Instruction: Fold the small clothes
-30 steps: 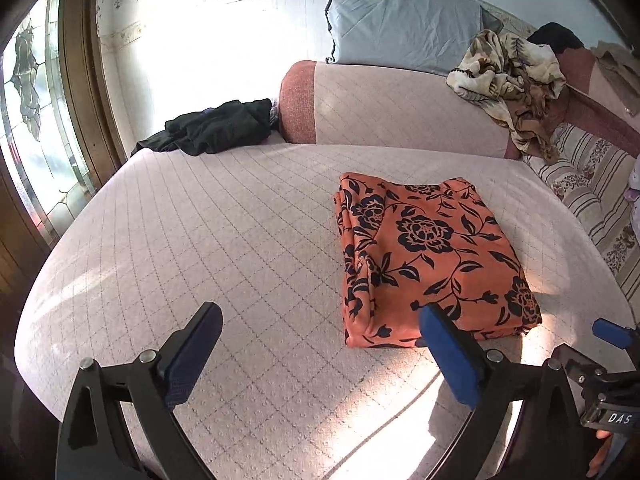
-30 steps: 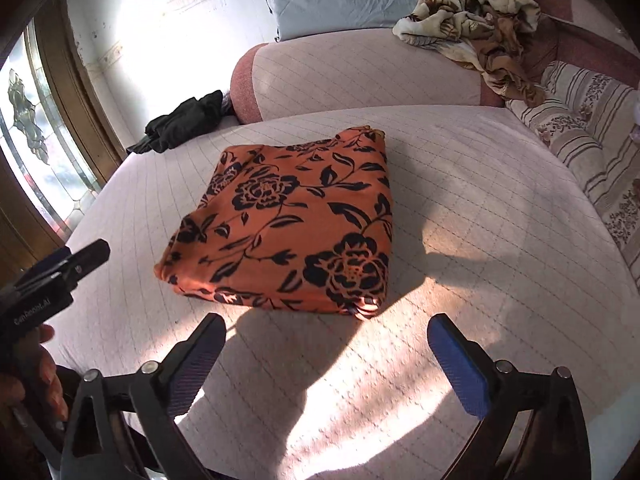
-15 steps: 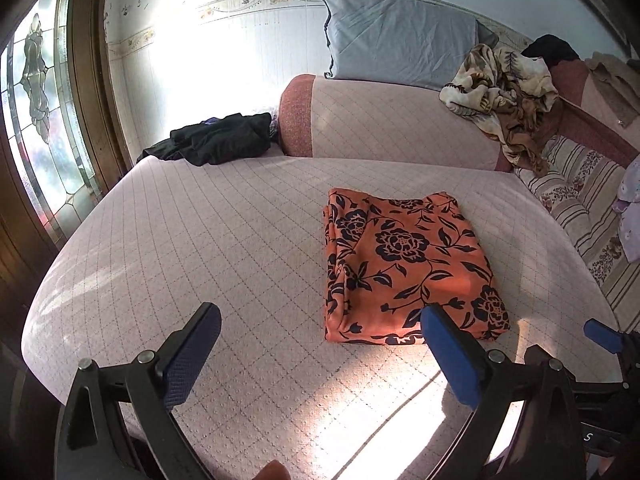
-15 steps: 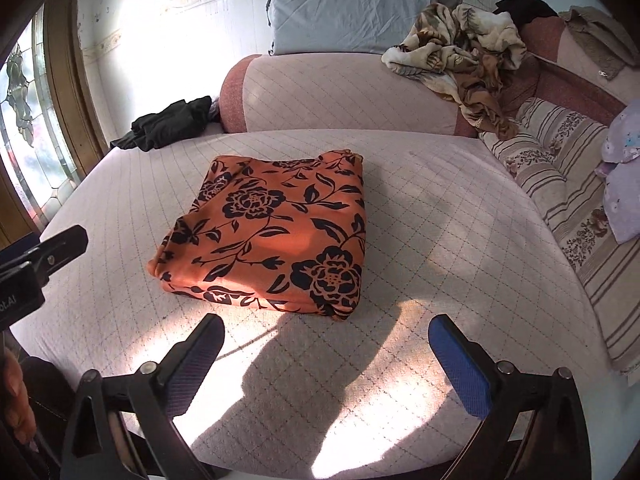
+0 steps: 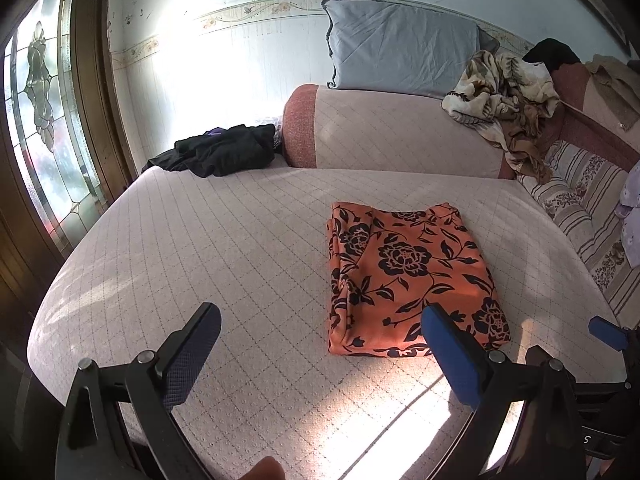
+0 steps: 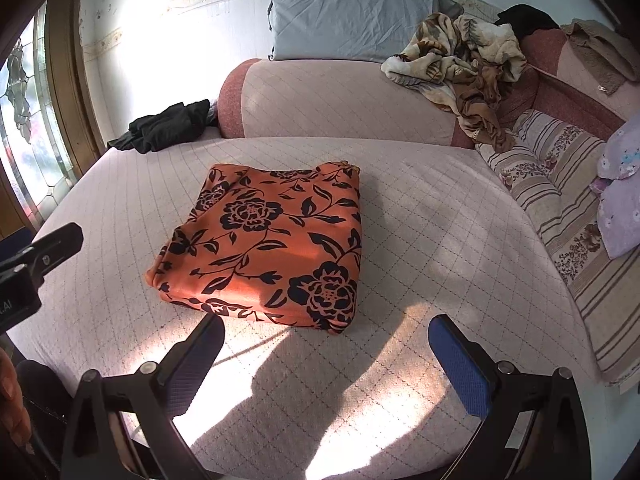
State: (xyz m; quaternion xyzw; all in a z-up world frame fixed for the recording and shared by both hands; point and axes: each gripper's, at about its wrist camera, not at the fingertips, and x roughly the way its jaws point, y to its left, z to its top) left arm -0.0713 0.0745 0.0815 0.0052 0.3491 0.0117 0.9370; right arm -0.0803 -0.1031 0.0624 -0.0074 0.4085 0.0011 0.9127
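At 12 o'clock from both spread, empty claws, left claw (image 5: 320,344) and right claw (image 6: 326,354), the orange floral garment (image 6: 268,248) lies folded flat on the bed (image 6: 440,232), seemingly finished.

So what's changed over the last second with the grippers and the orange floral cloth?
Both grippers, left gripper and right gripper, have drawn back from the folded cloth, so it sits farther off in both views. Neither took hold of anything; both stay open. The cloth stays folded flat on the bed.
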